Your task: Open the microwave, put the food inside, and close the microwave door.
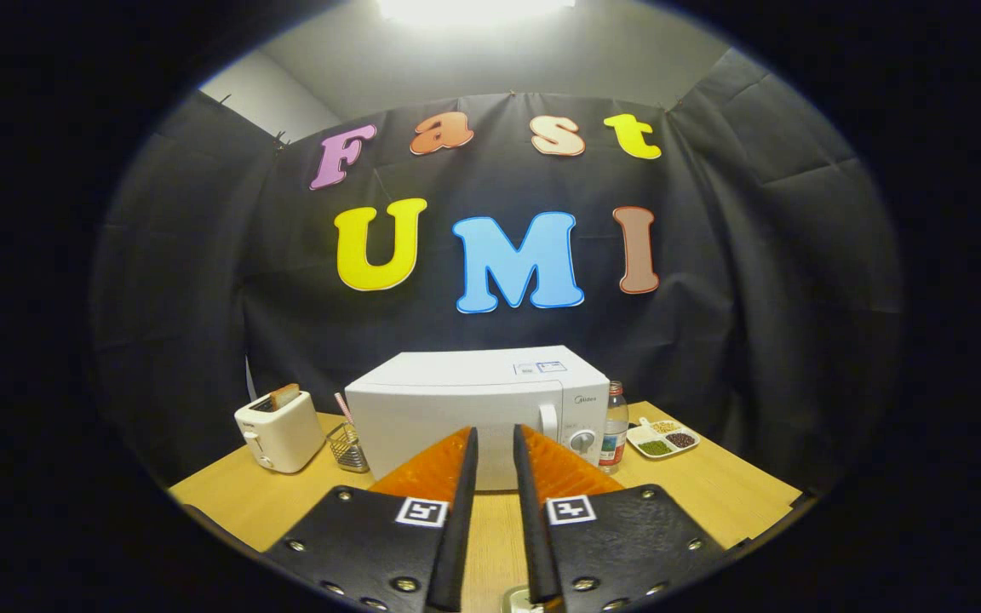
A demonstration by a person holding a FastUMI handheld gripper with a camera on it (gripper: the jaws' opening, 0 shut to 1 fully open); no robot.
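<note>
— Where the view starts, what are the fingers doing?

— The gripper (495, 443) has its two fingers (465, 477) set a narrow gap apart, nearly parallel, and nothing sits between them. They pinch no object; through the gap I see bare wood of the table (712, 494).

— And just beyond the tips?

— The microwave (473, 400), a white box with its door closed. It stands on the table straight ahead of the fingers, apart from them, and the tips overlap the lower front of it in the view. Its handle and a round dial (582, 440) are on its right side, just past the right fingertip.

— What about the food?

— To the right of the microwave lies a small white divided tray (662, 438) holding three portions: pale, green and dark brown. Between that tray and the microwave stands a clear bottle (616, 430), just beside the microwave's right corner.

— Anything on the other side?

— A small wire basket (348, 447) with a pink straw in it, close to the microwave's left corner, and further left a cream toaster (279, 430) with a slice of toast (284, 395) sticking up from it.

— Behind everything?

— Black cloth wall (201, 281), with a bright light (473, 8) above.
</note>
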